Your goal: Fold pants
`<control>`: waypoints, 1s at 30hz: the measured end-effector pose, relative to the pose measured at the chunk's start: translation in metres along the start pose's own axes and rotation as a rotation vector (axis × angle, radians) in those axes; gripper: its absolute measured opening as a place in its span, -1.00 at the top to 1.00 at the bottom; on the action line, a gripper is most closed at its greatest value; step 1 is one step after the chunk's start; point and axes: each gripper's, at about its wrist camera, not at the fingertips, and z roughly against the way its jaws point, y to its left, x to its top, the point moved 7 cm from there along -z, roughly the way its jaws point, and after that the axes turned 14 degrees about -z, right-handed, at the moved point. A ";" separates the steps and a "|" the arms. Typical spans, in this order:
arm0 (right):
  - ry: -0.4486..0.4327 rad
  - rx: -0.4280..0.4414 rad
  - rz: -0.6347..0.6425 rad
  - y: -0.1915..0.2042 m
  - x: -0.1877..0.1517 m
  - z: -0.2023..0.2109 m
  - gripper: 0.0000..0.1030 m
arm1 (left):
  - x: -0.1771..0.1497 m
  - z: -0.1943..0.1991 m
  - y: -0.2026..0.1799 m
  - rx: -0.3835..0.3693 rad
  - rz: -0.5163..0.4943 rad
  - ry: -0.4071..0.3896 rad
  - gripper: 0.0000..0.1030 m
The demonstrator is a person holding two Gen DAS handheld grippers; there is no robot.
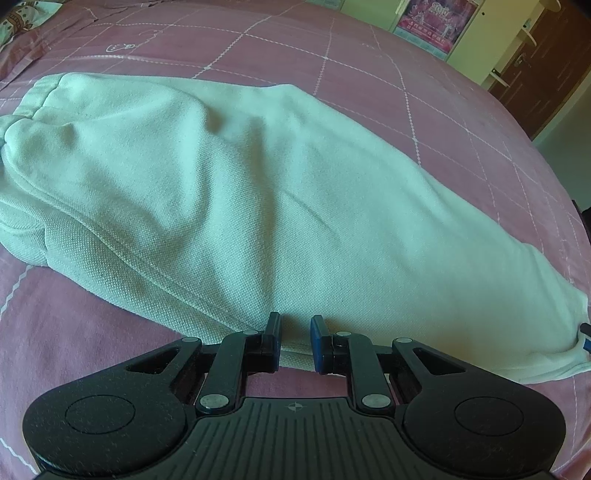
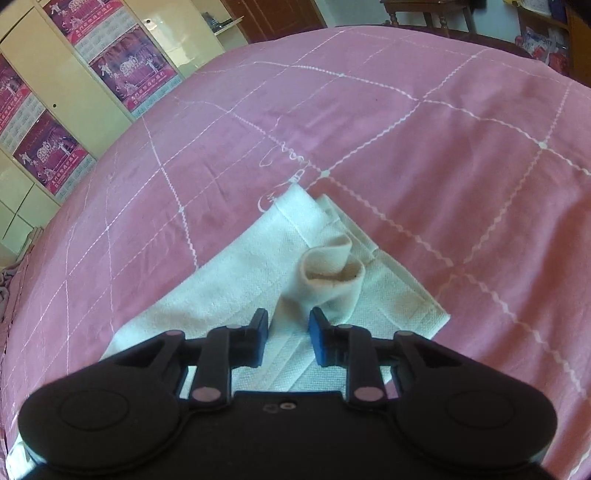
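Cream wardrobe doors (image 2: 44, 74) hung with pink posters (image 2: 135, 70) reading "2010". Pink bed cover (image 1: 369, 66) crossed by a white stitched grid. Pale white pants (image 1: 229, 192) laid flat across the bed, waistband far left, hems (image 2: 332, 266) rumpled under the right gripper (image 2: 288, 325). Left gripper (image 1: 295, 332) at the near edge. Both jaws slightly parted, gripping nothing.

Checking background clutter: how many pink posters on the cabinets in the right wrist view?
4 posters: top, below it, left edge, lower left. The frame edge crops the cabinets, so more may be hidden.
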 end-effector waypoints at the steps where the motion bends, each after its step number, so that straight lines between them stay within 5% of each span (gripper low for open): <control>1: -0.009 -0.015 -0.009 -0.002 0.000 0.003 0.47 | 0.000 0.000 0.000 -0.001 0.001 -0.001 0.66; 4: -0.001 -0.007 -0.074 -0.013 -0.001 0.011 0.31 | 0.000 -0.001 0.000 0.000 -0.007 -0.002 0.66; 10: 0.007 -0.005 -0.124 -0.028 -0.007 0.015 0.35 | 0.001 -0.001 0.001 -0.001 -0.007 -0.003 0.66; 16: -0.011 -0.033 -0.064 -0.009 -0.003 -0.002 0.62 | 0.000 -0.001 -0.001 0.006 -0.007 -0.006 0.66; 18: -0.012 -0.031 -0.032 0.000 -0.002 -0.003 0.91 | 0.000 -0.001 -0.002 0.007 -0.013 -0.010 0.66; 20: -0.047 0.072 0.032 0.037 0.003 0.016 0.91 | -0.001 -0.001 -0.002 0.010 -0.019 -0.014 0.67; 24: -0.297 0.402 0.205 0.146 0.017 0.116 0.93 | 0.000 0.002 -0.001 0.004 -0.010 -0.023 0.67; 25: -0.352 0.424 0.240 0.156 0.019 0.132 0.93 | 0.000 0.002 -0.001 0.001 -0.001 -0.021 0.67; 27: -0.360 0.353 0.243 0.142 0.020 0.121 0.93 | 0.000 0.001 0.000 0.001 -0.001 -0.019 0.66; 30: -0.274 0.116 0.151 0.066 0.019 0.067 0.93 | -0.001 0.002 -0.003 0.010 -0.036 -0.021 0.66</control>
